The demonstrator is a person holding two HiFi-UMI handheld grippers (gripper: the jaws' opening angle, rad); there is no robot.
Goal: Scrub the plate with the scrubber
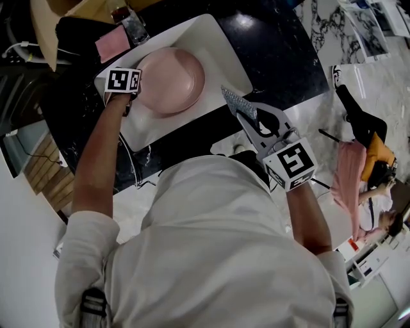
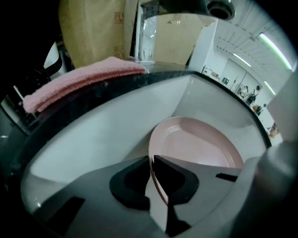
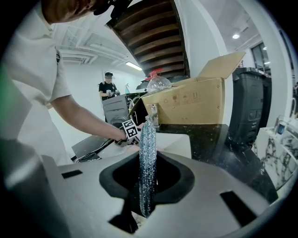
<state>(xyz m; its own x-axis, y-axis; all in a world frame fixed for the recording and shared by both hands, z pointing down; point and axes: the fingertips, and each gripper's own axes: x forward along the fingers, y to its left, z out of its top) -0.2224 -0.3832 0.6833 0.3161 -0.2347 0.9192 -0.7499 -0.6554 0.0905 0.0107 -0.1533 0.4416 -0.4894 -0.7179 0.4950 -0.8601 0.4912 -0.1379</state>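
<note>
In the head view the jaws of the left tongs [image 2: 152, 161] are hidden under their own marker cube [image 1: 122, 80], which also covers the left rim of the plate [image 1: 172, 80]. In the left gripper view the plate's near rim runs down between the jaws and out of sight behind them. The person's shirt [image 1: 211, 256] hides much of the table's [image 1: 282, 61] near edge. The scrubber's [image 3: 148, 135] lower end is sunk between the jaws of the right tongs [image 3: 148, 172]. The faucet [image 2: 200, 6] is cut by the picture's top edge. The print on the cardboard box [image 3: 186, 104] is too small to read.
</note>
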